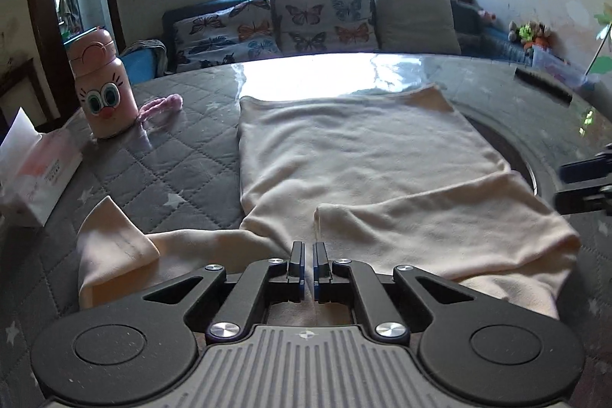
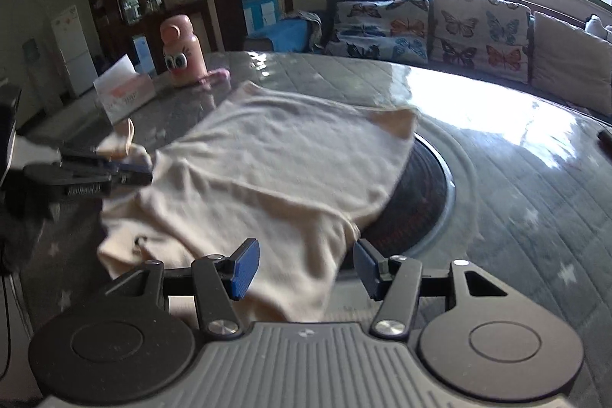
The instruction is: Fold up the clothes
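A cream garment (image 1: 363,148) lies spread flat on the grey quilted table (image 1: 172,159), one sleeve folded across its near part. The other sleeve (image 1: 114,247) trails left with its tip turned up. My left gripper (image 1: 309,255) hovers low over the near middle of the garment with its jaws shut and no cloth visibly pinched. In the right wrist view the left gripper (image 2: 141,171) sits at the left edge of the garment (image 2: 267,155). My right gripper (image 2: 306,266) stands open above the garment's near corner, pads off the cloth. The right gripper (image 1: 562,184) also shows at the frame's right edge.
A pink cartoon-face bottle (image 1: 105,86) and a tissue box (image 1: 34,174) stand at the table's left, with a pink strap (image 1: 160,106) beside the bottle. A dark round inset (image 2: 417,201) lies under the garment's right side. A sofa with butterfly cushions (image 1: 321,18) lines the far wall.
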{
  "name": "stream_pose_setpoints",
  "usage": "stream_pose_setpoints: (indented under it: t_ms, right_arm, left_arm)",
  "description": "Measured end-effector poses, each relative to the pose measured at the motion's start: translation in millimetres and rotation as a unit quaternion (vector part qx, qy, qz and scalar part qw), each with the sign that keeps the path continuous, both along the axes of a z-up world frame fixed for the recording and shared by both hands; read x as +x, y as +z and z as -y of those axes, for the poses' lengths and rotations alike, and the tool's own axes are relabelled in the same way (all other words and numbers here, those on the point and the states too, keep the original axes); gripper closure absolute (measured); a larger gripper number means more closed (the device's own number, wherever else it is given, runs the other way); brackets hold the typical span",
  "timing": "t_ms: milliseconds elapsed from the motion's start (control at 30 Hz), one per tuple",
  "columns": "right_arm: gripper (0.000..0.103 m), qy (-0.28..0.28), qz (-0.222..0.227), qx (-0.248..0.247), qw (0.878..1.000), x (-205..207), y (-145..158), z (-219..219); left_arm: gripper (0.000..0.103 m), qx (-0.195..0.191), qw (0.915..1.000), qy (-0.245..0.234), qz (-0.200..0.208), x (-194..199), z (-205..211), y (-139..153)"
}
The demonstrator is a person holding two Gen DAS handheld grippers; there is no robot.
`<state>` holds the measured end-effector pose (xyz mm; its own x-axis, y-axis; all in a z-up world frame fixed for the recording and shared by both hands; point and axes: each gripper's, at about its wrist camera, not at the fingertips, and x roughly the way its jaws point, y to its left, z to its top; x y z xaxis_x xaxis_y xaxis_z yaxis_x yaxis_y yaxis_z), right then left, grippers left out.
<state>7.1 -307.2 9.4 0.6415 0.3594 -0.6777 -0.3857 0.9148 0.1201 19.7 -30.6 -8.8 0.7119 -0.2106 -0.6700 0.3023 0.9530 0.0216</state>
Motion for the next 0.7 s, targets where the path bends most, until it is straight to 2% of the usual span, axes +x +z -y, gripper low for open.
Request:
stream_pose_setpoints:
  t_ms: [133, 333, 467, 600, 667, 700]
  right_arm:
    - [0.050, 0.011, -0.006, -0.002, 1.000, 23, -8, -16]
    - [0.050, 0.004, -0.024, -0.009, 1.000, 43, -27, -26]
    - [0.050, 0.007, -0.023, -0.018, 1.000, 42, -28, -29]
    - [0.049, 0.013, -0.021, -0.024, 0.999, 41, -25, -32]
    - [0.049, 0.013, -0.022, -0.025, 0.999, 42, -25, -34]
    - [0.049, 0.014, -0.022, -0.026, 0.999, 42, -25, -35]
  left_arm:
    - [0.098, -0.022, 0.9996, -0.014, 0.007, -1, 7, 5]
    - [0.097, -0.032, 0.9992, -0.017, -0.016, 6, 9, -13]
    - [0.094, -0.044, 0.9990, -0.002, -0.005, 2, -11, -5]
    - [0.092, -0.036, 0.9985, 0.040, 0.011, 6, -41, 2]
    - [0.086, -0.021, 0.9979, 0.060, 0.015, 9, -54, 1]
    - [0.077, -0.009, 0.9974, 0.069, 0.020, 10, -59, 0]
